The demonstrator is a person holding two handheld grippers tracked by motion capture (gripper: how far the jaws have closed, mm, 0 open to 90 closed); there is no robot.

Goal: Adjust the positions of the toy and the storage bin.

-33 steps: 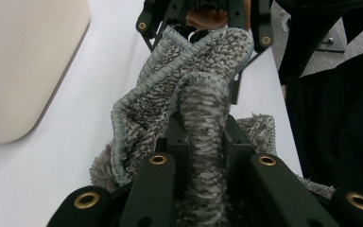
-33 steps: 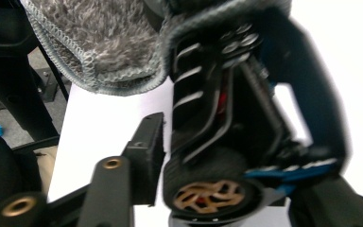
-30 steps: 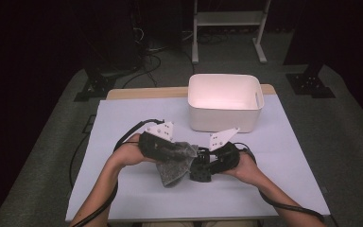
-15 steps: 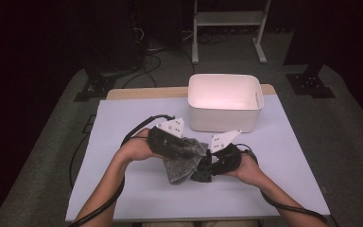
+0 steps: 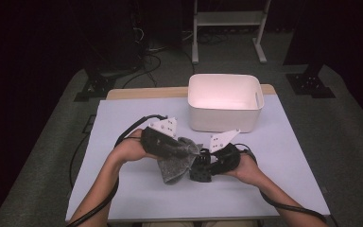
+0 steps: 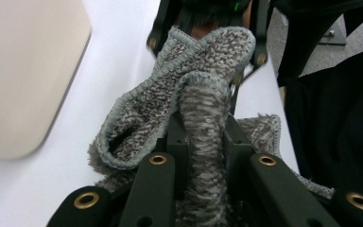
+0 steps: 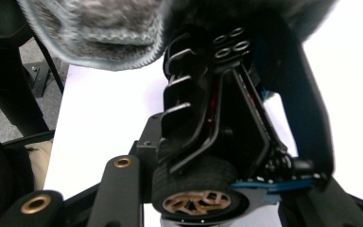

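Observation:
A grey knitted cloth [image 5: 174, 166] hangs from my left gripper [image 5: 185, 150], whose jaws are shut on a fold of it [image 6: 203, 127]. In the left gripper view my left gripper [image 6: 203, 139] points at the right one. My right gripper [image 5: 207, 163] is shut on a black toy car [image 5: 200, 173] with blue parts, just above the table. In the right gripper view the car [image 7: 217, 118] sits between the jaws of my right gripper [image 7: 227, 179], a gold-rimmed wheel [image 7: 196, 191] nearest. The cloth [image 7: 99, 28] drapes over the car's far end.
A white plastic bin [image 5: 224, 101] stands at the back of the pale table [image 5: 123, 198], right of centre. Black cables trail from both grippers past the forearms. Beyond the table are a dark floor, stands and a white frame.
My left gripper and the cloth have shifted slightly to the right, toward the car. The right gripper and the car have stayed in place.

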